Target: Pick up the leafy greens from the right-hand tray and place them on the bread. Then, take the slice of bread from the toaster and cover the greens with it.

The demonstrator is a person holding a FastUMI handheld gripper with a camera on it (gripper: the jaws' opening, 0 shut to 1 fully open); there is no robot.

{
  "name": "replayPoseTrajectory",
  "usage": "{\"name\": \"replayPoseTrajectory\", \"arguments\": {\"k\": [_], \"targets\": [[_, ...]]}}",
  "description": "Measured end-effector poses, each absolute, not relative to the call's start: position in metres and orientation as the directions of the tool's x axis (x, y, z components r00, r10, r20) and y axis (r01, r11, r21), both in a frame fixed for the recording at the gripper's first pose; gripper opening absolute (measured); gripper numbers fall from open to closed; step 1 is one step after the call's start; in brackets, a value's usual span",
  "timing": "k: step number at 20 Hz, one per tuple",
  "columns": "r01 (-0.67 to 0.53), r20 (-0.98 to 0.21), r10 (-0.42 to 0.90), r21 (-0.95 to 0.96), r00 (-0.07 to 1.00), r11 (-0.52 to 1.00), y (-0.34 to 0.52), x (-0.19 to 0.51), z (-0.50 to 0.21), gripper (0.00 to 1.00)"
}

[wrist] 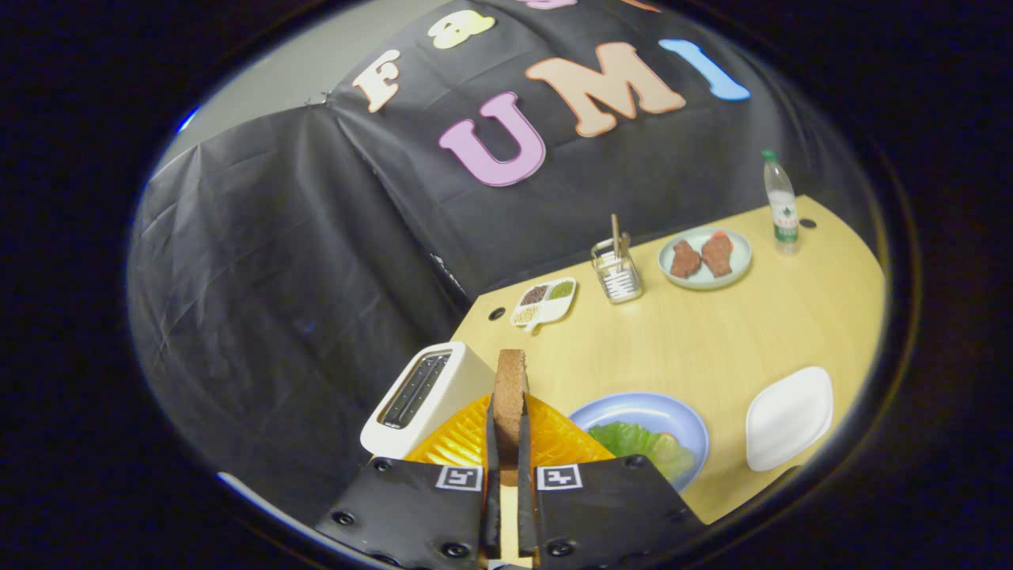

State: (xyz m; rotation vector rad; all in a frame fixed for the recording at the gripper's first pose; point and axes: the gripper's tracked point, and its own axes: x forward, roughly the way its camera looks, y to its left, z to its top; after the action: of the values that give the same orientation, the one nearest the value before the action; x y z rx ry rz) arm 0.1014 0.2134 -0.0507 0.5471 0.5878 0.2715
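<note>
Gripper (506,443) nearly closed, both fingers pressing on a brown slice of bread (510,388) held upright on edge between them. 2 square black-and-white marker tags on the finger bases. Beside the left finger, a white toaster (423,396), slots up, empty as far as visible. Beneath the held slice, something ribbed and orange (554,443), hard to identify. Just right of the fingers, a blue plate (681,419) carrying leafy greens (633,439) spread over a pale base, likely the bottom bread. Further right, a bare white tray (789,418). Beyond, on the wooden table (712,340): sectioned seasoning dish (544,302), wire holder with sticks (618,269), plate with 2 reddish-brown pieces (704,257), clear bottle (782,204), label too small to read.
</note>
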Motion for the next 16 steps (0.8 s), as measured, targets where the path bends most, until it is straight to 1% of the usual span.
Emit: {"name": "replayPoseTrajectory", "arguments": {"k": [4, 6, 10, 11, 13, 16], "targets": [[-0.046, -0.448, 0.462, 0.678, 0.766, 0.733, 0.207, 0.101, -0.093, 0.11], [-0.018, -0.46, 0.468, 0.698, 0.755, 0.715, 0.201, 0.105, -0.113, 0.11], [0.034, -0.519, 0.442, 0.676, 0.732, 0.736, 0.19, 0.105, -0.147, 0.11], [0.041, -0.541, 0.42, 0.647, 0.728, 0.762, 0.185, 0.106, -0.155, 0.11], [0.048, -0.582, 0.381, 0.587, 0.718, 0.808, 0.177, 0.102, -0.17, 0.11], [0.037, -0.611, 0.346, 0.524, 0.712, 0.851, 0.172, 0.095, -0.179, 0.12]]}}
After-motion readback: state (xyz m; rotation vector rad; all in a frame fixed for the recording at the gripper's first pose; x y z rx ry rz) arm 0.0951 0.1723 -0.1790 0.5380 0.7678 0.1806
